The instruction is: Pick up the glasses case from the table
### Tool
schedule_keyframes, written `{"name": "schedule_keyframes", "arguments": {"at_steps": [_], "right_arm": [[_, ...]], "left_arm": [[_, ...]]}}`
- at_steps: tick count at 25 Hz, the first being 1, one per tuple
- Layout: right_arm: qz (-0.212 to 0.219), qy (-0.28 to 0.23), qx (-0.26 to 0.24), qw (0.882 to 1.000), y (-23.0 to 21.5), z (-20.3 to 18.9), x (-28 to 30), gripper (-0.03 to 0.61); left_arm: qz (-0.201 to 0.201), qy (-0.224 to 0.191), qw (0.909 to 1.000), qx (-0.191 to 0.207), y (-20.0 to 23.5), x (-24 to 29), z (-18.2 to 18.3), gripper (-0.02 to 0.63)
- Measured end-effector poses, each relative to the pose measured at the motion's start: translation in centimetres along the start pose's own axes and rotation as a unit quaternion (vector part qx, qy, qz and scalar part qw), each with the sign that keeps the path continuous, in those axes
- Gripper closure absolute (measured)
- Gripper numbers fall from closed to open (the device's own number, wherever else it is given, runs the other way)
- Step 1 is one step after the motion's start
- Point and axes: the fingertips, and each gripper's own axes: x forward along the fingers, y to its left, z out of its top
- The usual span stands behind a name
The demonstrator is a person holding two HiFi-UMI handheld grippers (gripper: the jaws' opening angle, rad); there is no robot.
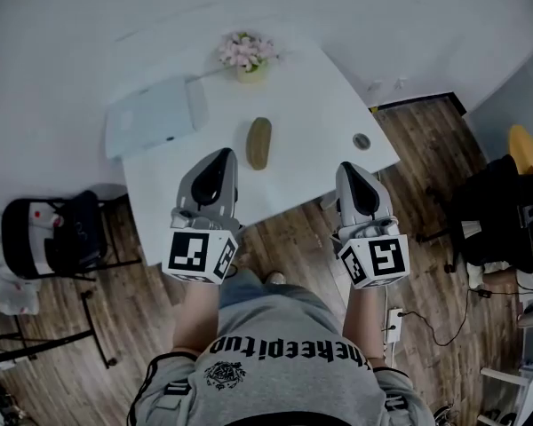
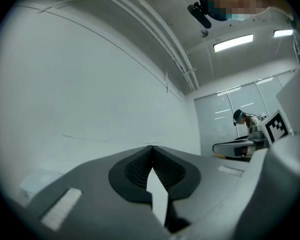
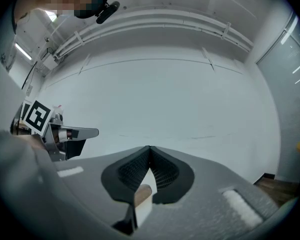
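Observation:
An olive-green glasses case (image 1: pixel 258 142) lies lengthwise near the middle of the white table (image 1: pixel 311 105). My left gripper (image 1: pixel 222 155) hovers over the table's near edge, just left of the case and a little nearer to me; its jaws are shut and hold nothing. My right gripper (image 1: pixel 349 169) is further right, over the table's near right edge, also shut and empty. In the left gripper view the left gripper (image 2: pixel 151 148) faces a bare white wall, and the case is hidden there. The right gripper (image 3: pixel 149 148) likewise sees wall, not the case.
A pot of pink flowers (image 1: pixel 246 56) stands at the table's far side. A pale flat pad (image 1: pixel 155 116) lies at the far left, a small round disc (image 1: pixel 361 140) near the right edge. A black chair (image 1: pixel 58 233) stands left, dark furniture (image 1: pixel 502 211) right, on wood floor.

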Motion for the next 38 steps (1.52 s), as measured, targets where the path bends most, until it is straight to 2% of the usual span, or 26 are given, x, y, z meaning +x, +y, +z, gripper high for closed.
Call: {"name": "schedule_keyframes", "arguments": {"at_steps": [15, 26, 31, 38], "right_arm": [[0.000, 0.019, 0.025, 1.000, -2.9, -2.5, 1.5, 0.577], [0.013, 0.030, 0.027, 0.999, -5.0, -3.7, 6.4, 0.577], [0.028, 0.042, 0.028, 0.998, -5.3, -4.5, 9.4, 0.577], [0.037, 0.066, 0.040, 0.996, -5.8, -6.6, 12.5, 0.577]], "left_arm": [[0.006, 0.036, 0.9993, -0.008, -0.4, 3.2, -2.9, 0.597], [0.013, 0.068, 0.9975, -0.012, 1.6, 7.8, -5.6, 0.597], [0.026, 0.101, 0.9944, -0.017, 3.2, 9.8, -7.5, 0.597], [0.034, 0.163, 0.9855, -0.033, 4.8, 11.9, -11.4, 0.596]]}}
